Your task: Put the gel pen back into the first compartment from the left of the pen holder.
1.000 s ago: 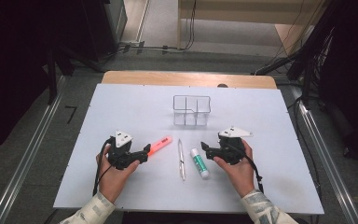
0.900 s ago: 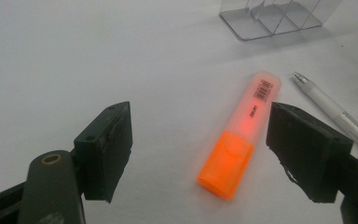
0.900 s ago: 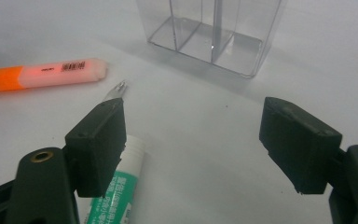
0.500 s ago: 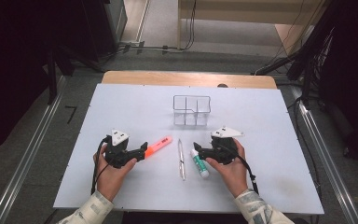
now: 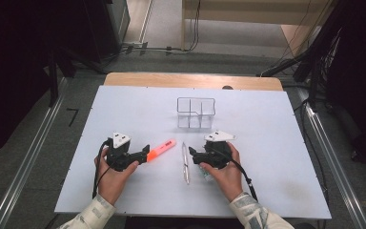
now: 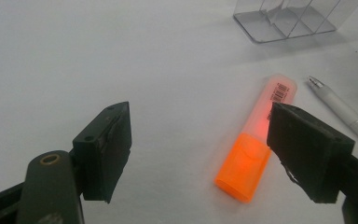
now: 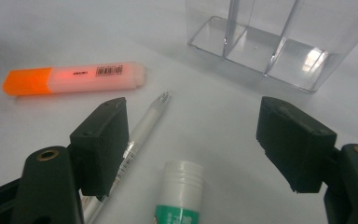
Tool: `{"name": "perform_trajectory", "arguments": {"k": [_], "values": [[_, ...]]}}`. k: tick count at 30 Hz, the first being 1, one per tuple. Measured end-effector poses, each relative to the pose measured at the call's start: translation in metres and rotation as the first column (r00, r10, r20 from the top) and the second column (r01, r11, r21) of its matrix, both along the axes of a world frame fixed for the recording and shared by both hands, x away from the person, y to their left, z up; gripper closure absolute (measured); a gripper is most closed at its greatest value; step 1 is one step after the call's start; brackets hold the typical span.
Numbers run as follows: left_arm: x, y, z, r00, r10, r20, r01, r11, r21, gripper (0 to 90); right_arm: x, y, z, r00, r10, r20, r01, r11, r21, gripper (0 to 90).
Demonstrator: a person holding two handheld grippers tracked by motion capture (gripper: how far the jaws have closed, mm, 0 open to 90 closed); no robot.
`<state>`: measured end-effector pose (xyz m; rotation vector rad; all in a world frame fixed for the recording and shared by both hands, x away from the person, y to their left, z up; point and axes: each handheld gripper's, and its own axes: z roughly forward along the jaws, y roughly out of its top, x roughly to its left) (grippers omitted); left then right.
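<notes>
Moved in over the glue stick point(image 7: 179, 193), the right gripper point(image 7: 191, 144) stands spread, nothing yet in the clear organizer point(image 5: 196, 113).

In the high view the white table point(image 5: 276, 157) is evenly and brightly lit while the surrounding floor and equipment fall into deep shadow, and the frame is soft with low detail and mild bending of straight lines toward the edges. In the left gripper view the orange highlighter point(image 6: 256, 142) glows as light passes through its translucent body, and the black jaws in the foreground are slightly blurred. In the right gripper view the clear organizer point(image 7: 279, 42) carries a small bright glare patch on its base and casts a faint, diffuse shadow.
</notes>
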<state>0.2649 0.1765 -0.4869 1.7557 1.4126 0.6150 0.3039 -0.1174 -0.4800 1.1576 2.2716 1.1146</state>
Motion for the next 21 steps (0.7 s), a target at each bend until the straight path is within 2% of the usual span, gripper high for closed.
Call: {"name": "perform_trajectory", "arguments": {"k": [11,15,21], "values": [[0.0,0.001,0.0,1.0,-0.001,0.003,0.001,1.0,-0.004,22.5,-0.002,0.028,-0.003,0.9997,-0.02,-0.012,0.02,1.0,-0.012,24.4],[0.0,0.001,0.0,1.0,0.0,0.002,0.0,1.0,-0.005,22.5,-0.002,0.036,-0.006,0.999,-0.031,-0.031,0.03,0.999,-0.021,26.9],[0.0,0.001,0.0,1.0,-0.004,0.003,0.004,1.0,-0.005,22.6,-0.004,0.047,-0.009,0.9982,-0.049,-0.033,0.048,0.997,-0.054,34.5]]}}
